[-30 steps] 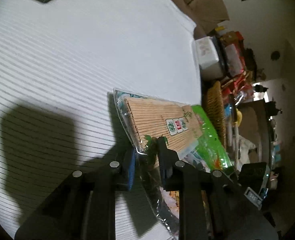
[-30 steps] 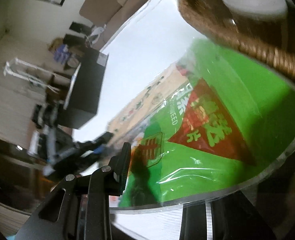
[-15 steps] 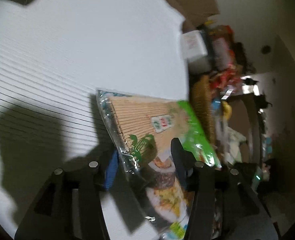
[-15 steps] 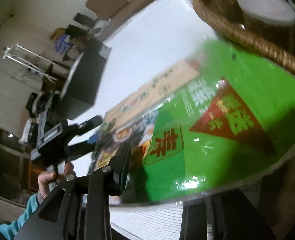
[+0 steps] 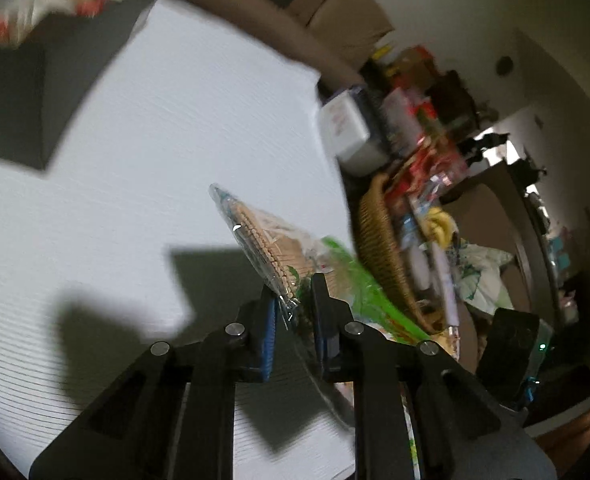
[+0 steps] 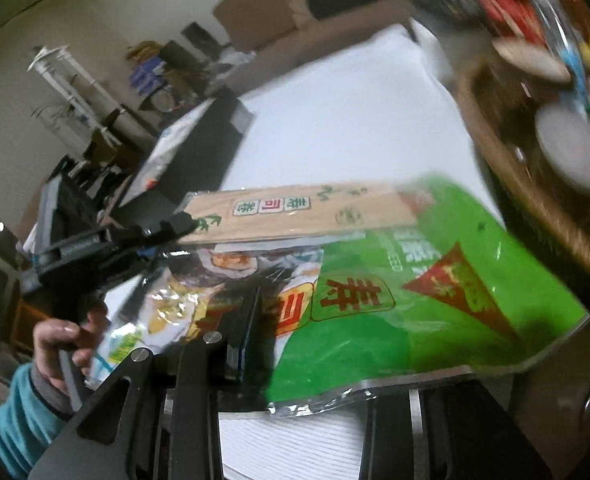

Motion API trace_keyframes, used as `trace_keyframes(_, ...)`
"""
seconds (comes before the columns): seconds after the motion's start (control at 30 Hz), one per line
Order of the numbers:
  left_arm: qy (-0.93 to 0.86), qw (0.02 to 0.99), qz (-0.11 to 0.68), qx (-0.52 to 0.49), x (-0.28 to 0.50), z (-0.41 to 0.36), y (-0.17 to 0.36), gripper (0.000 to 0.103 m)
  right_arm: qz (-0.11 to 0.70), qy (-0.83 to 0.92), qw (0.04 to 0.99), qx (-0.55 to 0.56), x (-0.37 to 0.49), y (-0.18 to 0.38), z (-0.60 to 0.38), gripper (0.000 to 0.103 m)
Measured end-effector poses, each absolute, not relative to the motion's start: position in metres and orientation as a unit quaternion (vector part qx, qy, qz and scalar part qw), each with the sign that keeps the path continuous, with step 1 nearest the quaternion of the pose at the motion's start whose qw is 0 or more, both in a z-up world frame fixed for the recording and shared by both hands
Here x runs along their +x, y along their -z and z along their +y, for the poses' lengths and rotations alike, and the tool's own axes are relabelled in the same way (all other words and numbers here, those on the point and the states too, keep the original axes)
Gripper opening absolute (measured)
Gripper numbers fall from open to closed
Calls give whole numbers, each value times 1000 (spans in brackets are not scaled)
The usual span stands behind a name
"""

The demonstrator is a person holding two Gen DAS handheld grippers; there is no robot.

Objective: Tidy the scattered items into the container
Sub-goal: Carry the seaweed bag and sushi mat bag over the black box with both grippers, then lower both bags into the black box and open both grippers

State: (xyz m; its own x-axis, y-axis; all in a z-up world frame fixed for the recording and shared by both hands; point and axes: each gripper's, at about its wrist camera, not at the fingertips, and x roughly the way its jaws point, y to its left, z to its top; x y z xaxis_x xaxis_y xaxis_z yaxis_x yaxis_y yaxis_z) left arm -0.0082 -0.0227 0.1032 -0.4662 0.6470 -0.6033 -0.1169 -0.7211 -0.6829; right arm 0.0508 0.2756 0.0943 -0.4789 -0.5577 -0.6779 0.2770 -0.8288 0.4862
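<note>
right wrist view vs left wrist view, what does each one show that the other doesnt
Only the right wrist view shows the person's hand in a teal sleeve gripping the left gripper from outside, plus the green printed face of the sushi kit packet.

Only the left wrist view shows the packet edge-on, pinched between the left gripper's pads, and its shadow on the white table.

Both show the packet held off the table, its bamboo mat, the wicker basket and the black box.
</note>
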Motion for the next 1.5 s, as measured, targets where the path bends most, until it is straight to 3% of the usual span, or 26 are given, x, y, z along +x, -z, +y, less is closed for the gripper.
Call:
trace_keyframes(0.33, -854, 222, -282, -376, 15, -128, -195, 14, -58, 872, 311, 374, 40, -168, 160, 33)
trace_keyframes(0.57, -872, 173, -311, -335, 12, -237, -216, 15, -1, 866, 351, 357, 2, -196, 50, 33)
trace_keyframes(0.77, -885, 123, -301, -334, -29, -321, -221, 15, 7, 860, 368, 353, -41, -189, -44, 33)
trace_keyframes(1.0, -889, 71, -296, -343, -80, -386, -188, 15, 12, 852, 370, 370, -102, -157, -125, 33)
trace_keyframes(1.13, -881, 58, -333, -330, -85, -401, -153, 15, 68, 851, 375, 362, -129, -144, -153, 33)
trace_keyframes(1.33, -855, 51, -372, -359, -89, -399, -87, 16, 128, 827, 382, 392, -187, -112, -167, 33)
trace_keyframes(1.5, -856, 40, -378, -349, -81, -382, -72, 16, 116, 815, 389, 413, -218, -104, -159, 33)
